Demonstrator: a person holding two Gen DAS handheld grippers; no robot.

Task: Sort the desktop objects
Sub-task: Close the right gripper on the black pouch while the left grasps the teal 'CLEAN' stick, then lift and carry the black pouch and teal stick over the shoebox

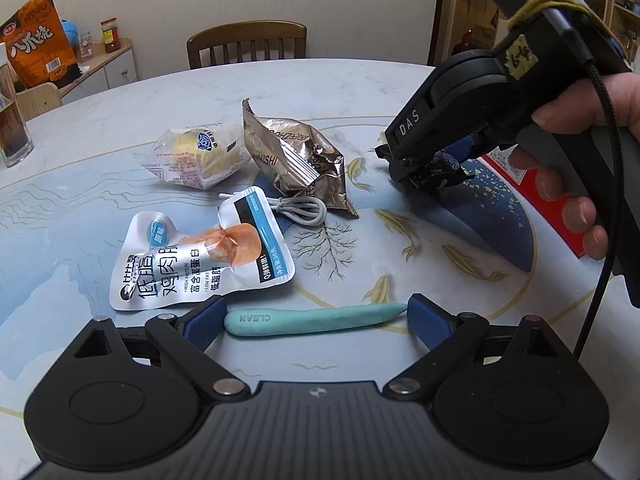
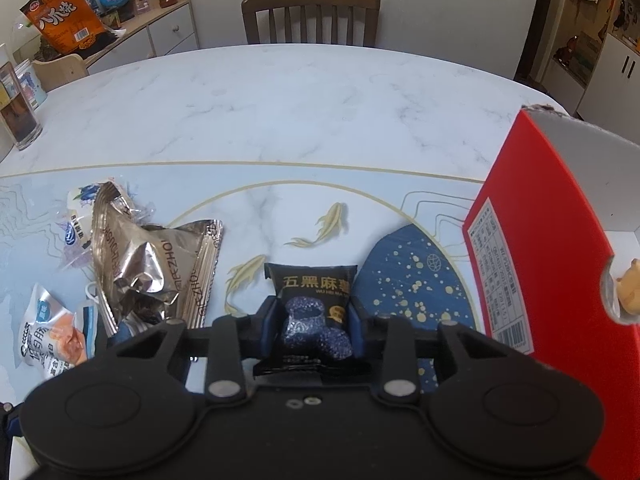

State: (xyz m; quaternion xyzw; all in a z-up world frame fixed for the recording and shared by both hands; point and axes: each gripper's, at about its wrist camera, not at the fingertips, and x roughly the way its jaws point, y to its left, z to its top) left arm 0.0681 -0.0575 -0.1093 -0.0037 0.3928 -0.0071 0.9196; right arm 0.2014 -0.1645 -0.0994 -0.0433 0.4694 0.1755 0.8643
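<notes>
Nearest us, our left claw stands wide around the teal stick on the tabletop, ready to close. Our right claw grips a black snack packet, likely bound for the red box beside it. We cannot make out the box's contents.

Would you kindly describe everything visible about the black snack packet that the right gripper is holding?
The black snack packet is a small glossy pillow pack with crimped ends, gold Chinese lettering and a picture of dark speckled pieces. It is clamped between the blue-padded fingers of the right gripper, front face up, its far end pointing away from the camera. In the left wrist view it appears held above the table, near the red box.
</notes>
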